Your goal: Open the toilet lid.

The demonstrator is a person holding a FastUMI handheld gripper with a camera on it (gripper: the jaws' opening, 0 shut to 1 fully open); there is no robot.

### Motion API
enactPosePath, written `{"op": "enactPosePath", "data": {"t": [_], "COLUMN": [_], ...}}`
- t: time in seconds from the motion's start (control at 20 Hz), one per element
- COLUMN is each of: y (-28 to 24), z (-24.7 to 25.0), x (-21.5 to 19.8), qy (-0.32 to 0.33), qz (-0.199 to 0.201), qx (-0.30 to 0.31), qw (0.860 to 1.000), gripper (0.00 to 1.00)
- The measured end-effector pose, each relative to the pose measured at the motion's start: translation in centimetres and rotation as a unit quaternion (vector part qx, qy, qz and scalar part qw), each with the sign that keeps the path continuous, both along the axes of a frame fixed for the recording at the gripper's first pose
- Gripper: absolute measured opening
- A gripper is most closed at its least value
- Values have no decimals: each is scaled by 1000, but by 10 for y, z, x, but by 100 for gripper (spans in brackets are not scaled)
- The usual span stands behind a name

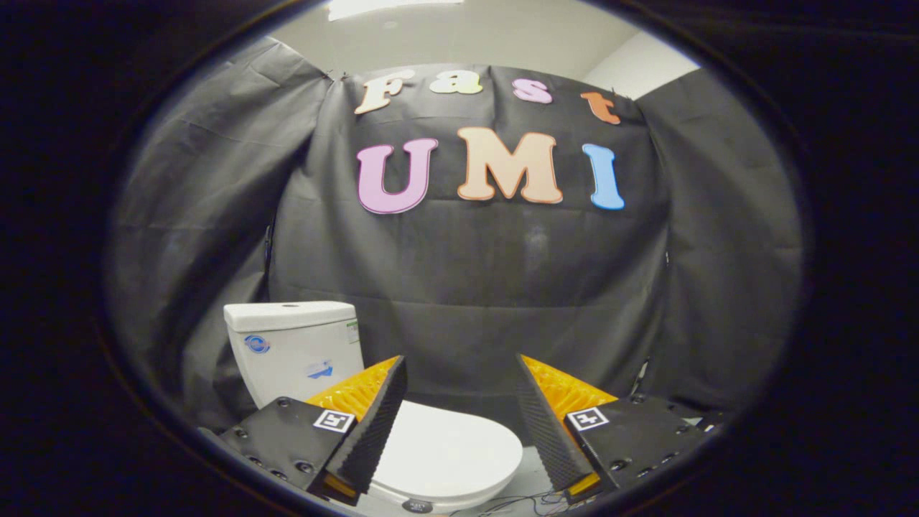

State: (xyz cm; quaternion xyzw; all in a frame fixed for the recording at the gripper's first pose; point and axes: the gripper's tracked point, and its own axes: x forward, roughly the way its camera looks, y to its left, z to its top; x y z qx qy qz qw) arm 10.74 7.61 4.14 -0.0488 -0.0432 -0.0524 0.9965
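— The tongs [459,402] are spread wide, nothing between them, fingers apart in the air. Where's the target?

— Just under and ahead of them: the smooth white oval plastic toilet lid [449,452], lying flat and closed on the bowl. Most of it shows in the gap between the two fingers, its rounded front edge toward five o'clock of the gap.

— So the approach isn't finished yet, I'd say. How should it go?

— I'd drop lower and reach that rounded front edge at about five o'clock, get one finger under the lip and the other on top, then close down and swing up in an arc toward the glossy white ceramic cistern [294,348] at ten o'clock. The surface looks slick, so a shallow pinch could slip off.

— Anything in the way?

— The cistern sits behind the lid, so the lid will likely come to rest against it; no need to push hard. Thin dark cables [513,502] trail on the floor near six o'clock, close to the bowl's front. Black cloth wall [467,287] hangs beyond, well clear.
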Motion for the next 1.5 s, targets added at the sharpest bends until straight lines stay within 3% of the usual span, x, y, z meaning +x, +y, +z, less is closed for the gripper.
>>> {"op": "enactPosePath", "data": {"t": [0.25, 0.75, 1.0, 1.2, 1.4, 1.5], "y": [30, 58, 30, 3, 18, 19], "z": [32, 48, 29, 10, 3, -16], "x": [-5, -23, -35, -54, -54, -53], "qy": [-28, -45, -36, -43, -94, -90], "qz": [-30, -96, -201, -308, -302, -305], "qx": [-23, 18, 67, 82, 123, 163], "qw": [999, 994, 977, 947, 940, 934], "gripper": [92, 89, 78, 78, 80, 82]}}
